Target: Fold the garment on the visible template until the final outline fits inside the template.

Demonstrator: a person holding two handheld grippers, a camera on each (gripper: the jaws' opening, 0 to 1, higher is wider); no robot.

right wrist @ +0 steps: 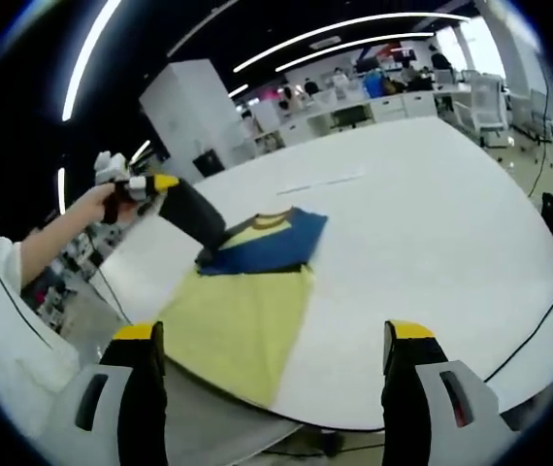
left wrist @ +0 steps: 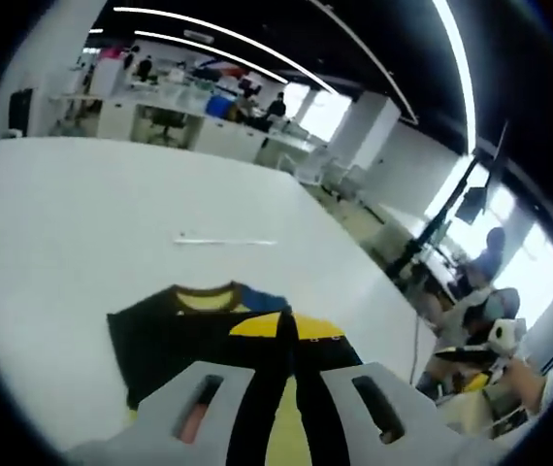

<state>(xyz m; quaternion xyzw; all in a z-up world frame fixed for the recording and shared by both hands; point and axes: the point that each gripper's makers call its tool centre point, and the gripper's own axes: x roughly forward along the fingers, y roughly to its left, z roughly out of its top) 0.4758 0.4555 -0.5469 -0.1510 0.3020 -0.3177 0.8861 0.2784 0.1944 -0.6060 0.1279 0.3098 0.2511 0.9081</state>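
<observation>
The white desk [right wrist: 432, 223] spread wide under everything, and the garment [right wrist: 243, 311] lay on it near its front edge, well short of the thin pale strip [right wrist: 320, 182] that marked the surface farther back. In the right gripper view the garment showed a yellow body toward the desk's edge, a blue part beside its collar, and a black sleeve pulled up off the desk. The left claw [right wrist: 165, 183], held in a person's hand [right wrist: 97, 204], was closed on the end of that sleeve, above the garment's left side; in the left gripper view its jaws pinched a black fold [left wrist: 286, 388] of the garment between them. The right claw [right wrist: 275, 374] hovered over the desk's near edge, jaws spread wide apart and holding nothing, the garment's yellow hem between them.
</observation>
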